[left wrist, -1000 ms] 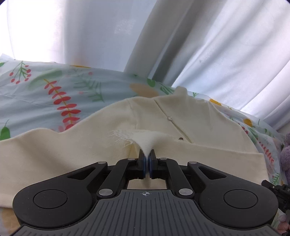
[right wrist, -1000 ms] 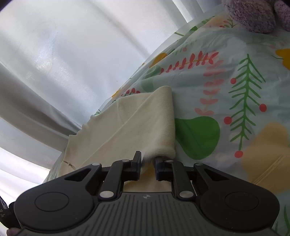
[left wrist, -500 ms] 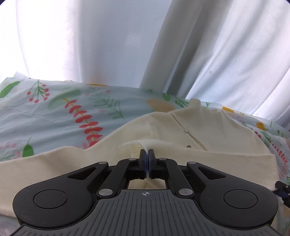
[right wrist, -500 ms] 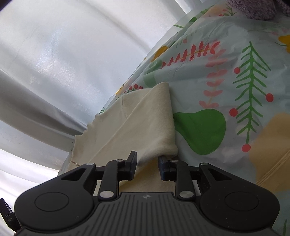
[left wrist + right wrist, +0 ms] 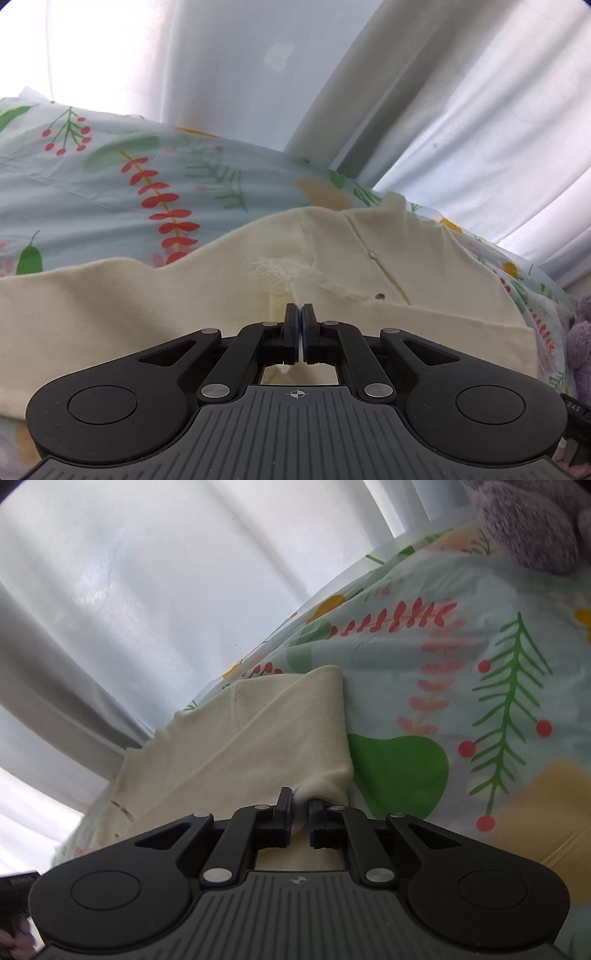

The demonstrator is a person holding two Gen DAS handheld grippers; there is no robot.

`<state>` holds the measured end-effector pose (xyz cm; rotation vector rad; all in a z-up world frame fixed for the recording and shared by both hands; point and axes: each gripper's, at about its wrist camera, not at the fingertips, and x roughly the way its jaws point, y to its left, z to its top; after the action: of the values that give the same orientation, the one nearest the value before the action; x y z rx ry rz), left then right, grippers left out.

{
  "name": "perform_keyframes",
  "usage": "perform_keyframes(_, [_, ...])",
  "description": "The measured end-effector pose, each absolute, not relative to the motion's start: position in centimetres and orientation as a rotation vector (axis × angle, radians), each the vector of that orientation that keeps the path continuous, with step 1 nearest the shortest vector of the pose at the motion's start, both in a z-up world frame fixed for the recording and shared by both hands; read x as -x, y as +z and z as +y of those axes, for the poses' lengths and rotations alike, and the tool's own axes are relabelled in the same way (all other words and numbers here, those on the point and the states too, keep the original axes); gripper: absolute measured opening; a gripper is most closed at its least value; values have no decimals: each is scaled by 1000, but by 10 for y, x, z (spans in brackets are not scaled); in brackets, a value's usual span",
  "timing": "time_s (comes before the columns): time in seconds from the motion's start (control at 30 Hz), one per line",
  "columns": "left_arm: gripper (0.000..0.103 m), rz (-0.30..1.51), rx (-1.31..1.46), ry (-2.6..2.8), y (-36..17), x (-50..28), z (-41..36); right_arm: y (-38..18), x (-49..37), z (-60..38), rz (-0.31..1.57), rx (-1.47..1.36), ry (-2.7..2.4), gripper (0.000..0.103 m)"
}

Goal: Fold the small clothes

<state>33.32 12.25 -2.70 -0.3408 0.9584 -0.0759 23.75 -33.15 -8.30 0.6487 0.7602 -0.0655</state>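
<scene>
A cream baby garment (image 5: 369, 295) with snap buttons and a frayed patch lies spread on the floral bedsheet (image 5: 110, 192). My left gripper (image 5: 299, 314) is shut on a pinch of its cloth near the frayed patch, the fabric drawn up into the tips. In the right wrist view the same cream garment (image 5: 258, 738) runs away from me, its folded edge along the right. My right gripper (image 5: 300, 806) sits at the near corner of that fold; its jaws are closing, with bunched cloth pressed between the pads.
White curtains (image 5: 443, 92) hang right behind the bed's far edge. A purple plush toy (image 5: 528, 524) lies at the far right of the sheet, also the plush toy (image 5: 581, 350) at the left view's right rim. The sheet (image 5: 480, 664) spreads to the right of the garment.
The right jaws widened around the fold's corner half a second ago and have now closed in on the cloth. The left gripper keeps its pinch, and its view has tilted slightly.
</scene>
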Motion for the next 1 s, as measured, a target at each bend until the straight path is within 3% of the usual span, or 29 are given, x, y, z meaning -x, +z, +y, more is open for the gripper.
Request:
perform_keyframes(0.07, [4, 970, 309, -54, -30, -332, 125, -78, -235, -326, 781, -590, -21, 12])
perform_keyframes(0.13, [7, 982, 312, -78, -32, -328, 128, -67, -229, -322, 790, -526, 33, 29])
perform_keyframes(0.17, [9, 989, 320, -97, -33, -326, 129, -60, -223, -321, 775, -497, 49, 30])
perform_keyframes(0.23, [17, 990, 313, -109, -34, -323, 127, -46, -214, -322, 742, -442, 78, 30])
perform_keyframes(0.4, [18, 984, 281, -127, -36, -320, 113, -23, -223, -315, 674, -272, 37, 30])
perform_keyframes(0.57, [20, 996, 241, -134, -43, -324, 99, -46, -261, -291, 772, -130, 40, 29])
perform_keyframes(0.67, [20, 1007, 230, -140, -48, -326, 94, -64, -278, -272, 815, -7, 47, 22])
perform_keyframes(0.87, [25, 998, 230, -141, -49, -327, 91, -75, -302, -255, 777, 210, -60, 19])
perform_keyframes(1.0, [33, 1002, 243, -140, -43, -319, 96, -65, -302, -258, 790, 177, -25, 20])
